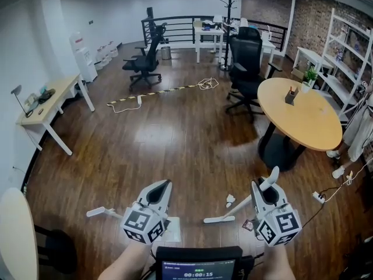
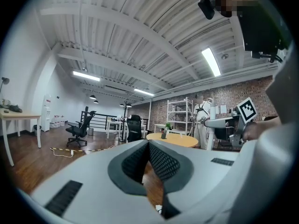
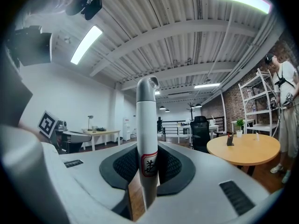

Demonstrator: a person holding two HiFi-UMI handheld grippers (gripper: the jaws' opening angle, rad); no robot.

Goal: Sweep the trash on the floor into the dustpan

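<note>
The right gripper [image 3: 147, 162] is clenched on one smooth white tubular broom handle [image 3: 146, 120] with a hooked cap. The left gripper [image 2: 148, 146] has its ribbed pads pressed together on nothing, near one flat white plastic dustpan [image 1: 172, 232]. Two trash bits lie on the glossy plank floor [image 1: 175, 139]: a crumpled white scrap [image 1: 231, 201] and a small dark wrapper [image 1: 249, 225]

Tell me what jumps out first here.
The right gripper, low right in the head view, is clamped on a white tubular broom handle that slants down to the dark wood floor. The left gripper beside it is shut on nothing. Farther right stands a round light-wood table.
</note>
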